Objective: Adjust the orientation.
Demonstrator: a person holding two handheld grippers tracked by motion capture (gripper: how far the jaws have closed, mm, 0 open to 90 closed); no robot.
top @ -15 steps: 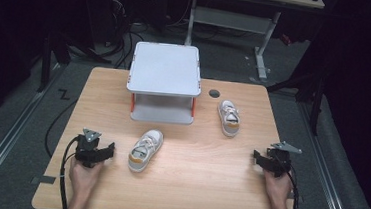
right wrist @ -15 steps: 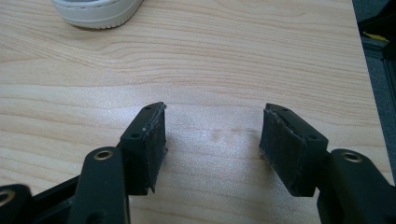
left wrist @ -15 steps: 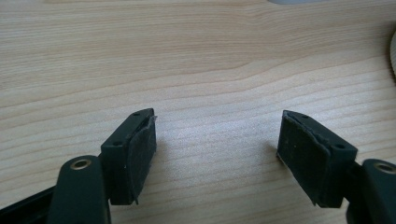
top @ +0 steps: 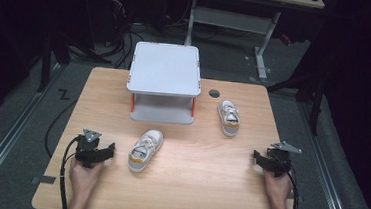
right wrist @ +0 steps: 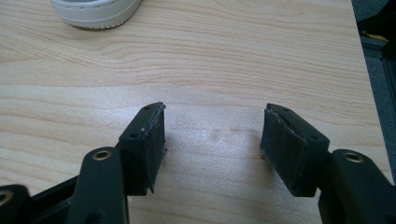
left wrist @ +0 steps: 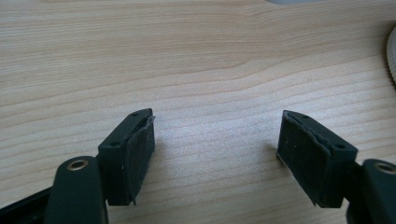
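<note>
In the high view, 2 small white shoes lay on the wooden bench [top: 181,194]. The near shoe [top: 145,150] sat just left of the frame's centre, toe angled toward the upper right, with the left gripper [top: 103,151] close beside it at the lower left. The far shoe [top: 229,117] lay right of centre, well apart from the right gripper [top: 259,158] at the lower right. A white 2-level rack [top: 164,69] stood at the upper middle of the frame, both of its levels bare.

Both sets of jaws were released, with only bare wood between them. In the left gripper view the left gripper [left wrist: 217,140] looked along the bench, and the ribbed sole edge of the near shoe [left wrist: 391,56] cut in at the right edge. In the right gripper view the right gripper [right wrist: 212,135] faced the heel of the far shoe [right wrist: 95,11] at the top left.

The work appeared to be lifting the shoes onto the rack, and neither had been reached yet. The risks lay in the grasp: the near shoe sat skewed to the left jaws, so closing on its soft upper could tip or spin it. A pinch on the laces alone could let it drop. Carried too low, a shoe could knock the rack's front edge and shove it back.
</note>
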